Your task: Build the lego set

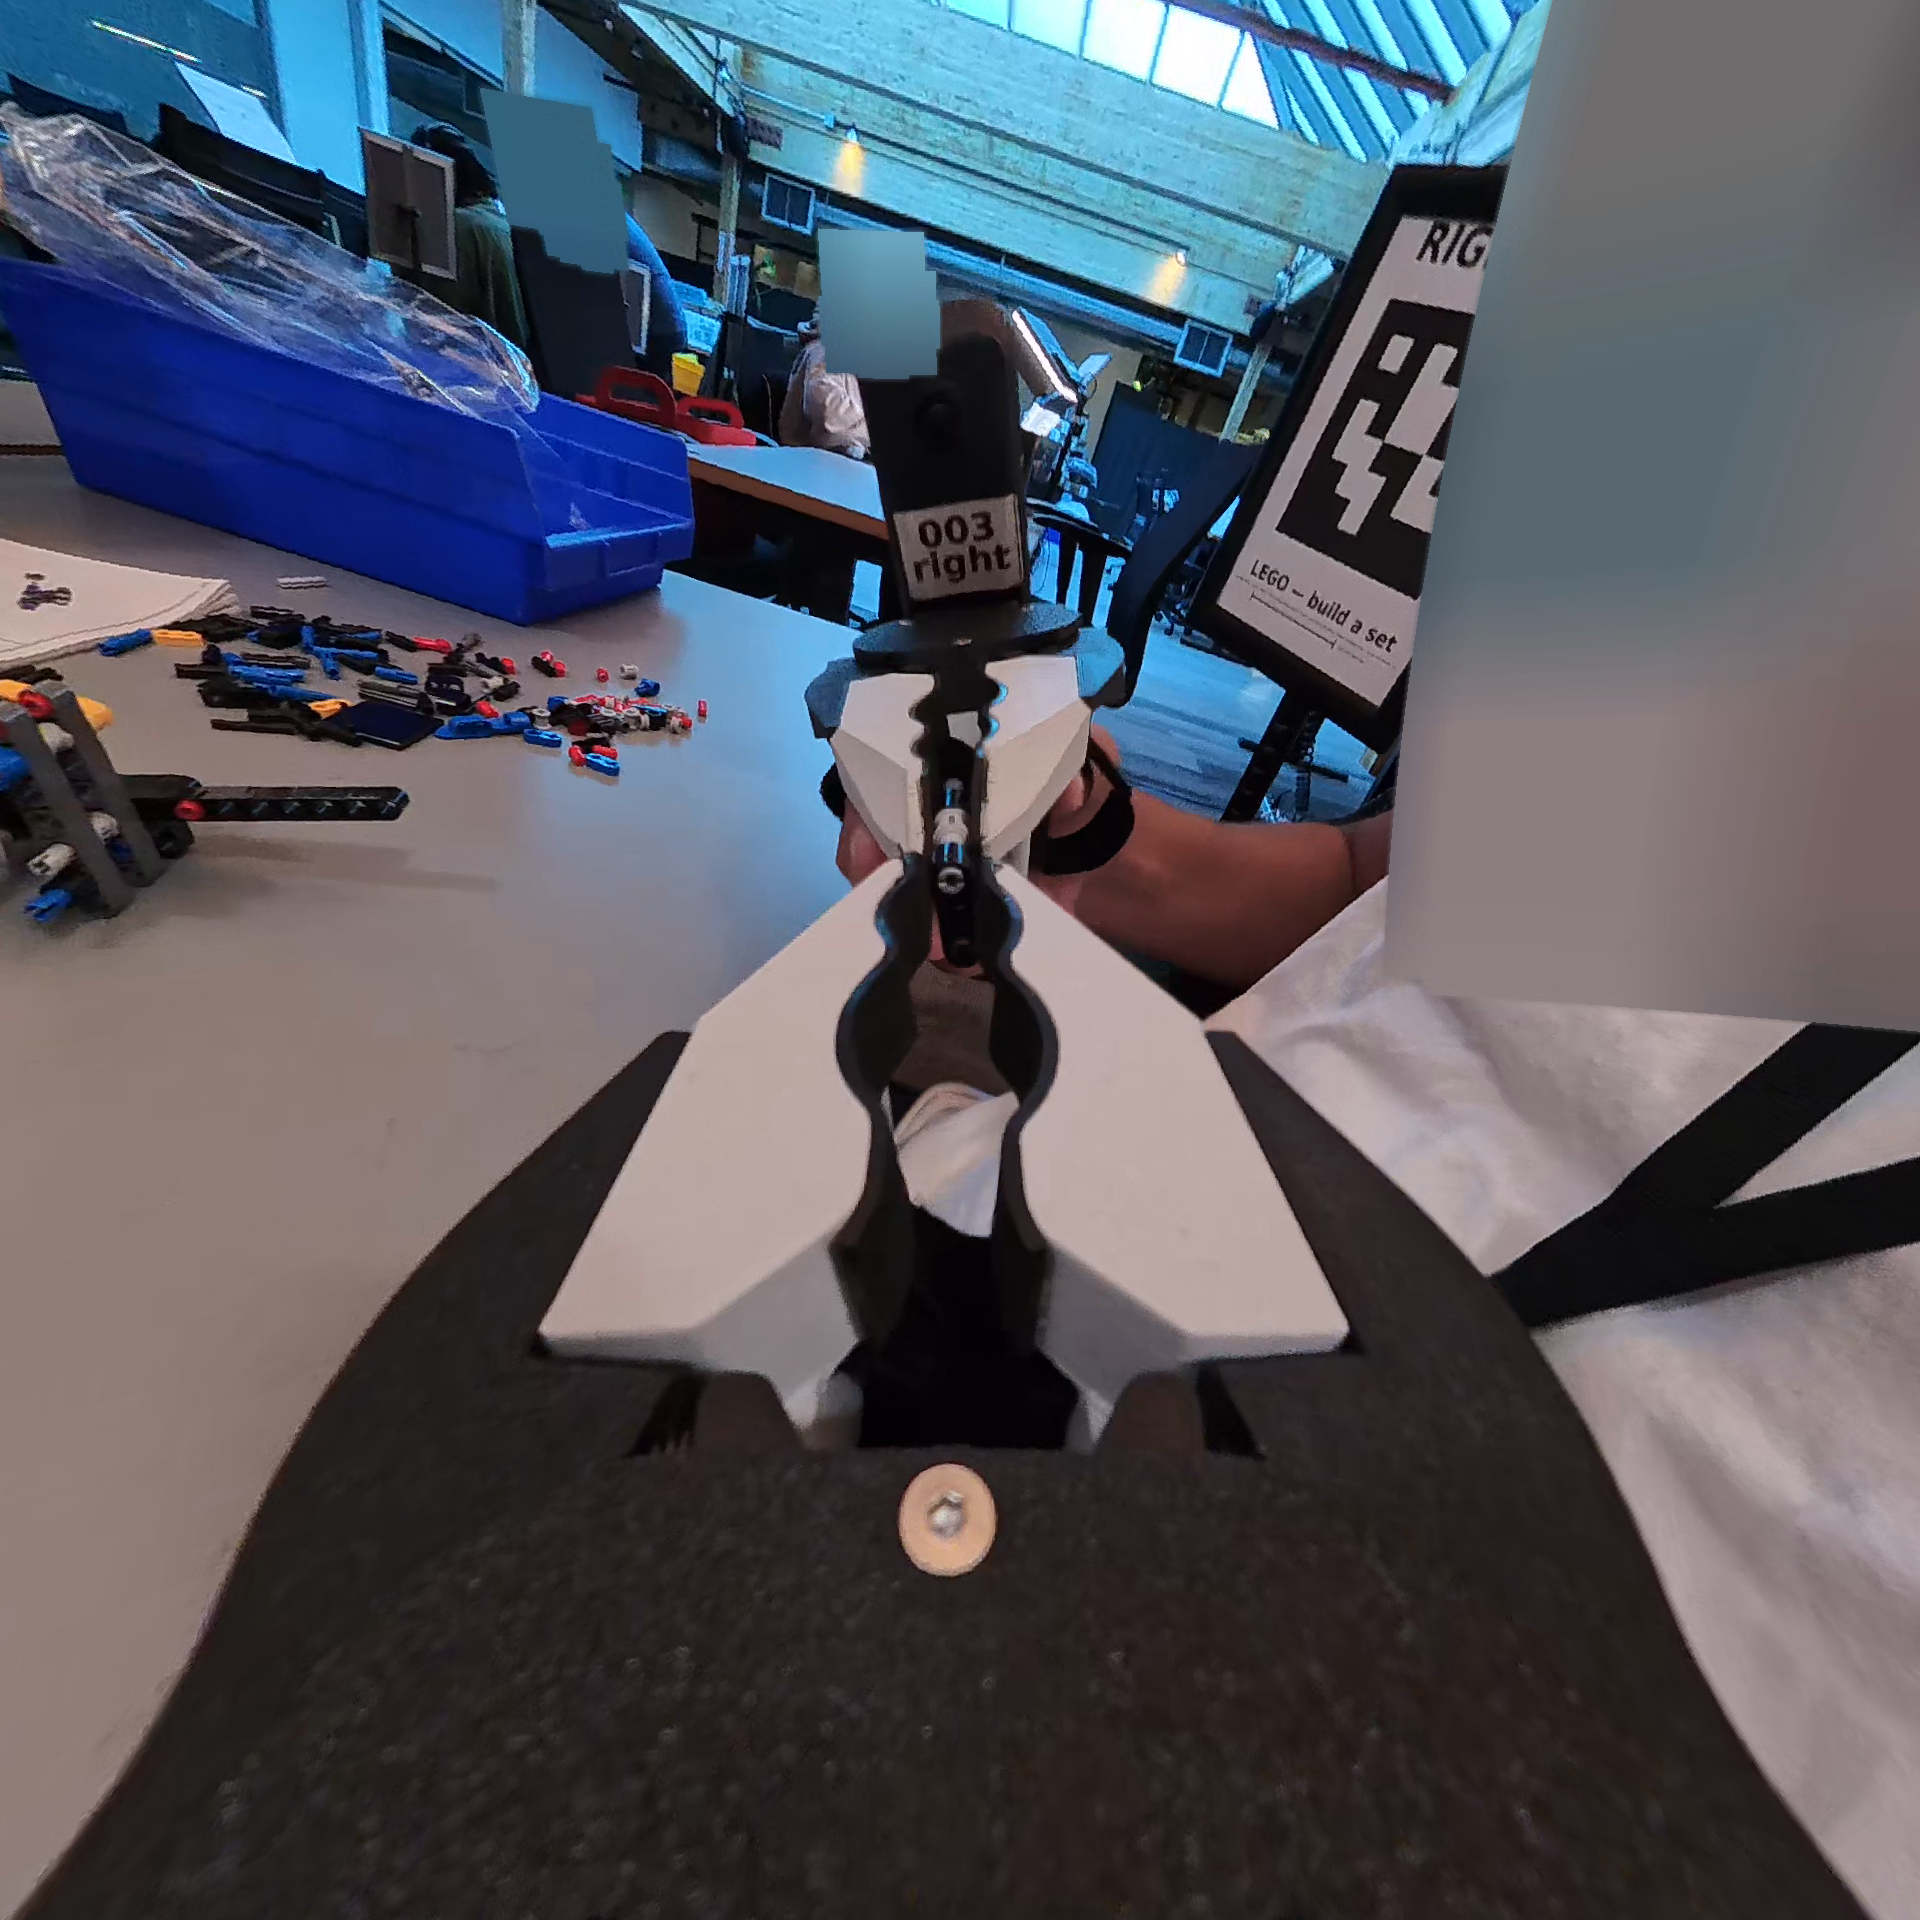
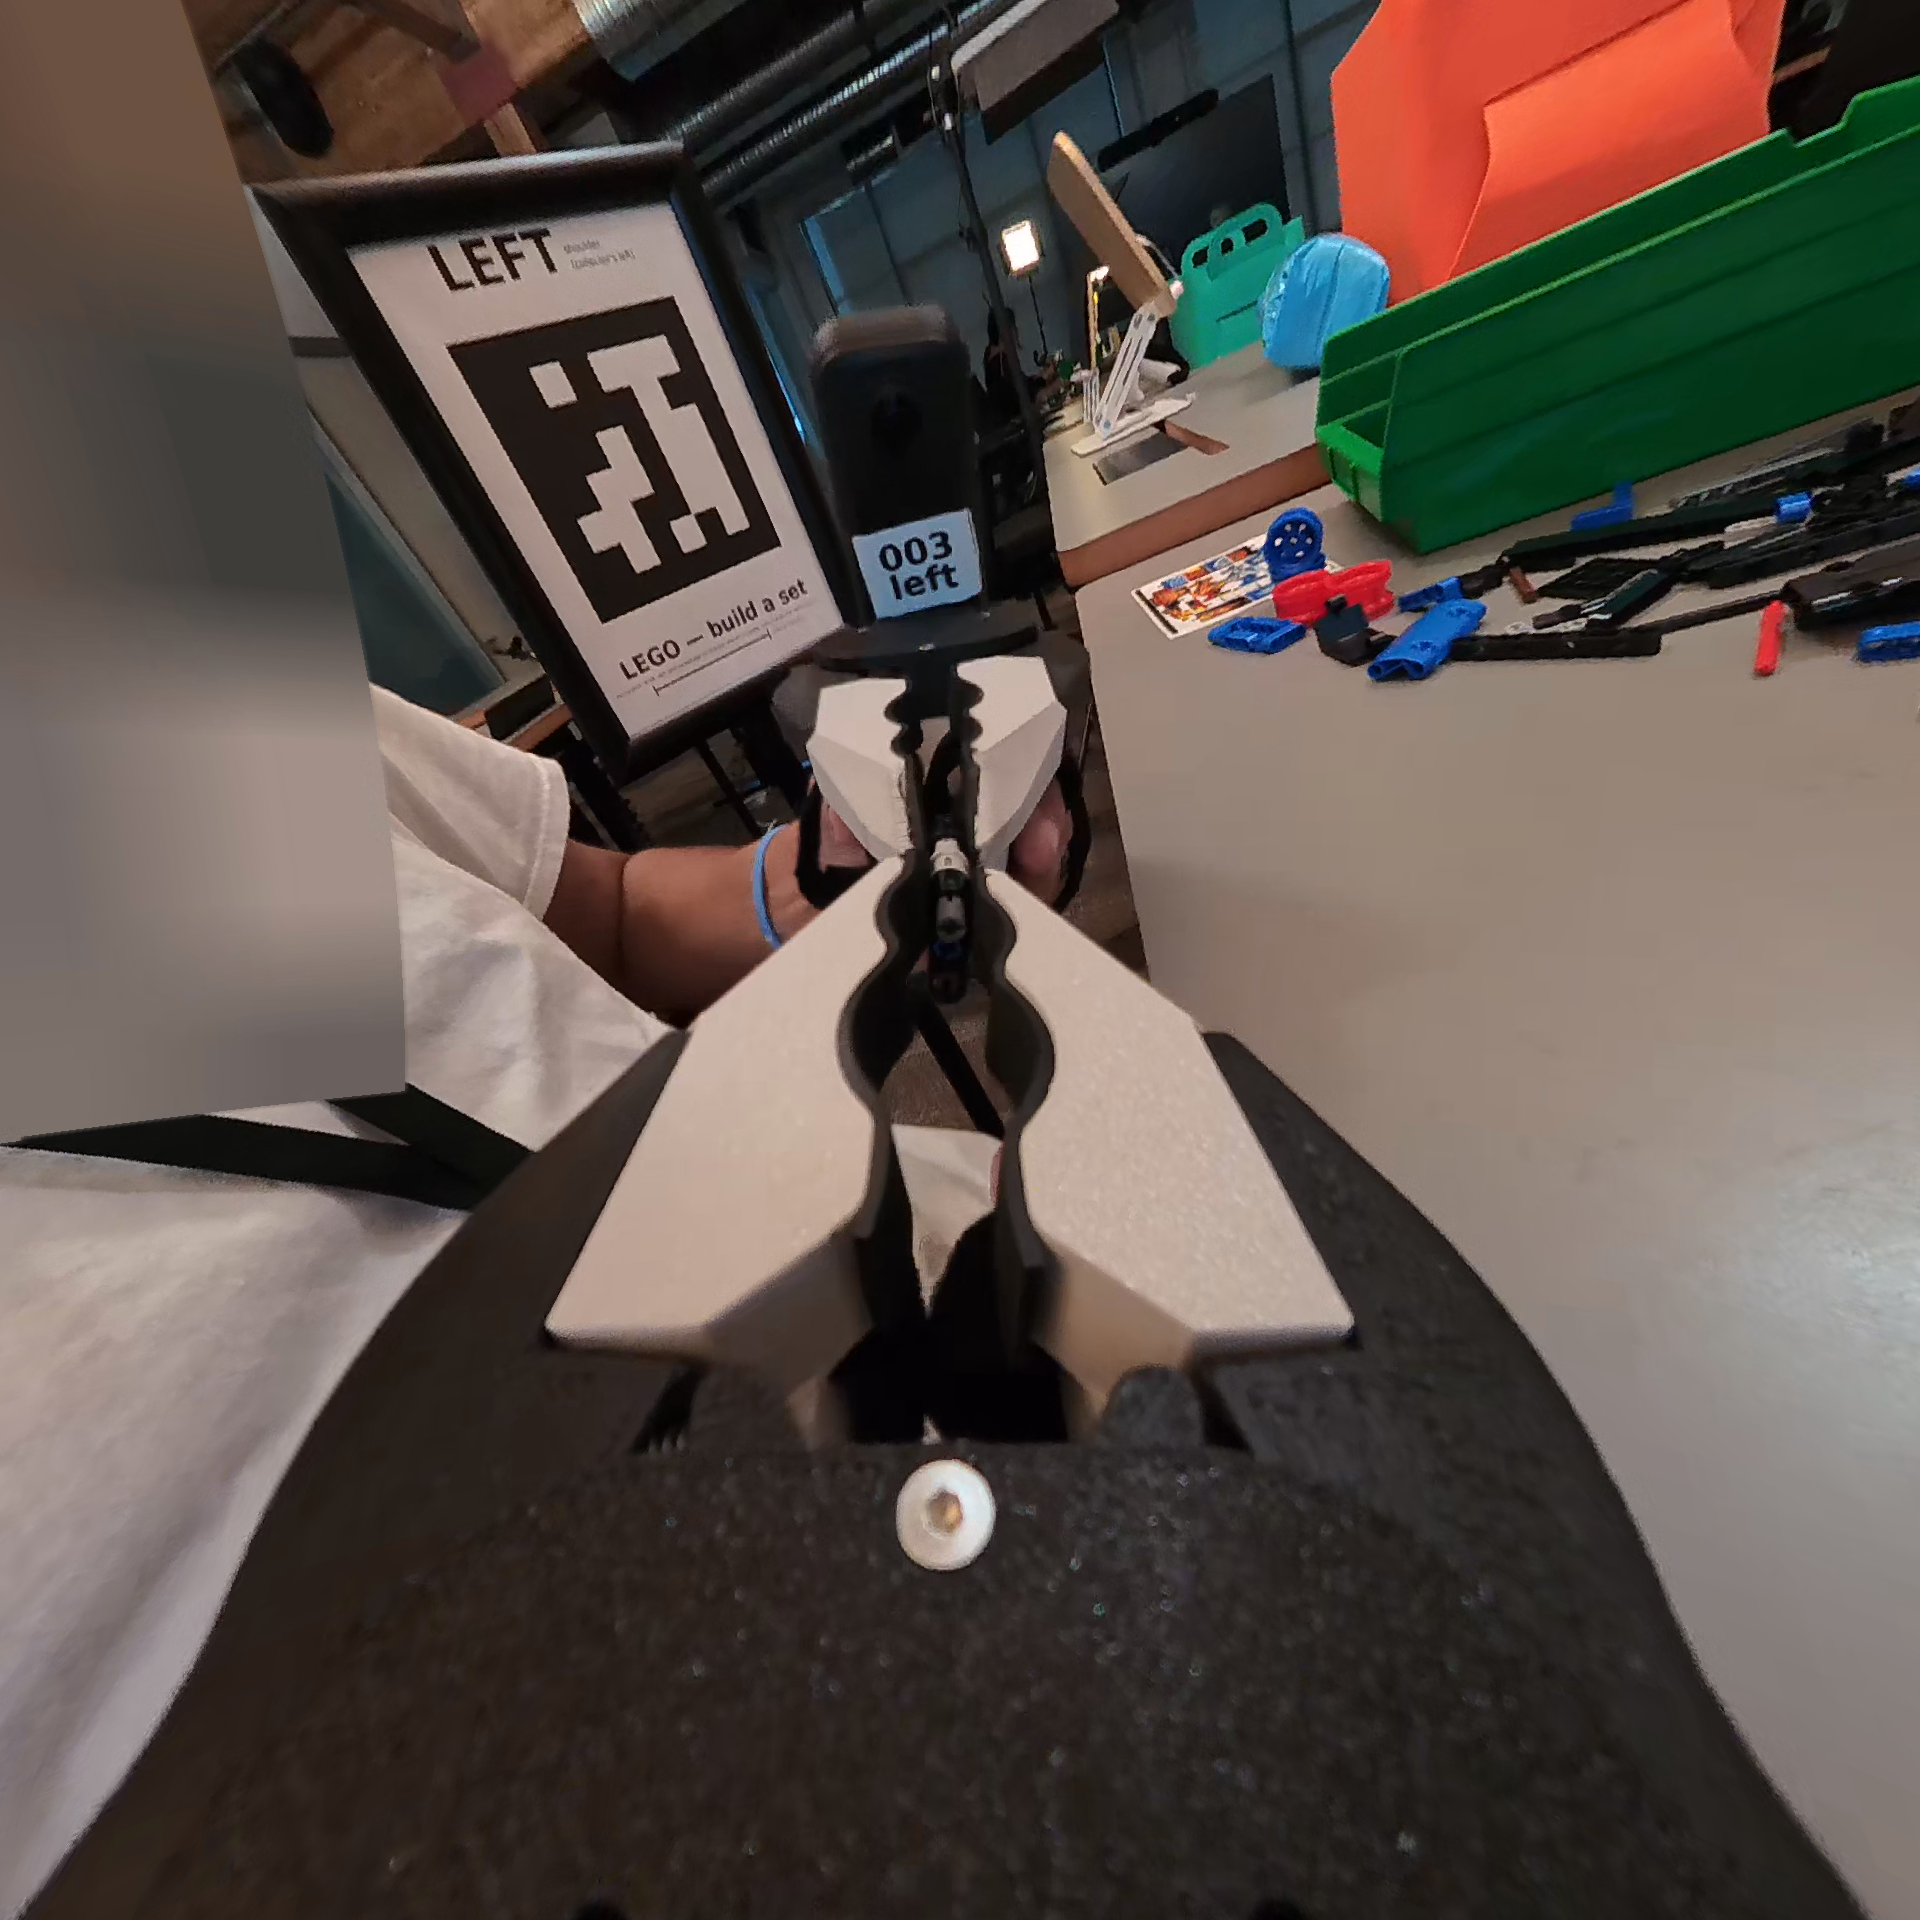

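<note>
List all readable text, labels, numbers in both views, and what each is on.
Not transcribing; carriers only.
White tag, camera mount, left wrist view.
Pale blue tag, black camera, right wrist view.
Framed marker sign, left wrist view.
Second framed marker sign, right wrist view.
Sticker sheet on table: too small to read.
</note>
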Action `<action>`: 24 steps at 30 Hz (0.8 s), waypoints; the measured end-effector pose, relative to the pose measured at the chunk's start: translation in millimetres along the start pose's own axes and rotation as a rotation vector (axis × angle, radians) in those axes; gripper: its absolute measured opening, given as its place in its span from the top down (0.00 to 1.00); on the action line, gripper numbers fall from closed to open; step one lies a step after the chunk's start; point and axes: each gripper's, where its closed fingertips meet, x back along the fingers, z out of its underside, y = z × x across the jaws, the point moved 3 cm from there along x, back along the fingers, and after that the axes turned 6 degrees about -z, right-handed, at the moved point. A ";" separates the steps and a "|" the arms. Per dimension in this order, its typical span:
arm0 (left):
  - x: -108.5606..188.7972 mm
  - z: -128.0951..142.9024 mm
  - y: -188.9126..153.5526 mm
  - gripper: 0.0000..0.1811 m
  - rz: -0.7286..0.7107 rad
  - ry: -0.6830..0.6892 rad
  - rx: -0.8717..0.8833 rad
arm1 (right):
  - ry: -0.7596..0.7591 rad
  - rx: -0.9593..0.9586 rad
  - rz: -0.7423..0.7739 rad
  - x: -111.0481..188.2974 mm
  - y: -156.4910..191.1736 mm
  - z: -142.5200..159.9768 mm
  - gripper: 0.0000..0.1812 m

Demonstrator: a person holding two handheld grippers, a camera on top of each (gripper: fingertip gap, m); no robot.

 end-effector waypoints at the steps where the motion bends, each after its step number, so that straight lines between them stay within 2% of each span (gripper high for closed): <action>1: 0.2 1.8 -0.8 0.97 0.000 0.022 -0.021 | 0.015 0.001 -0.005 -0.2 0.8 2.1 0.97; 5: 1.3 7.3 -6.9 0.97 -0.030 0.127 -0.165 | 0.070 0.019 -0.024 -1.5 3.9 10.1 0.97; 14: 3.2 16.9 -9.9 0.97 -0.067 0.254 -0.295 | 0.129 0.044 -0.028 -5.4 4.2 21.3 0.97; 17: 2.7 14.5 -9.6 0.97 -0.051 0.220 -0.249 | 0.111 0.034 -0.043 -4.9 5.5 18.8 0.97; 21: 3.8 8.7 -4.3 0.97 -0.042 0.170 -0.187 | 0.097 0.076 0.008 -6.1 3.7 11.7 0.97; 24: 3.8 10.9 -3.4 0.97 -0.039 0.173 -0.192 | 0.119 0.082 0.022 -5.4 2.7 13.9 0.96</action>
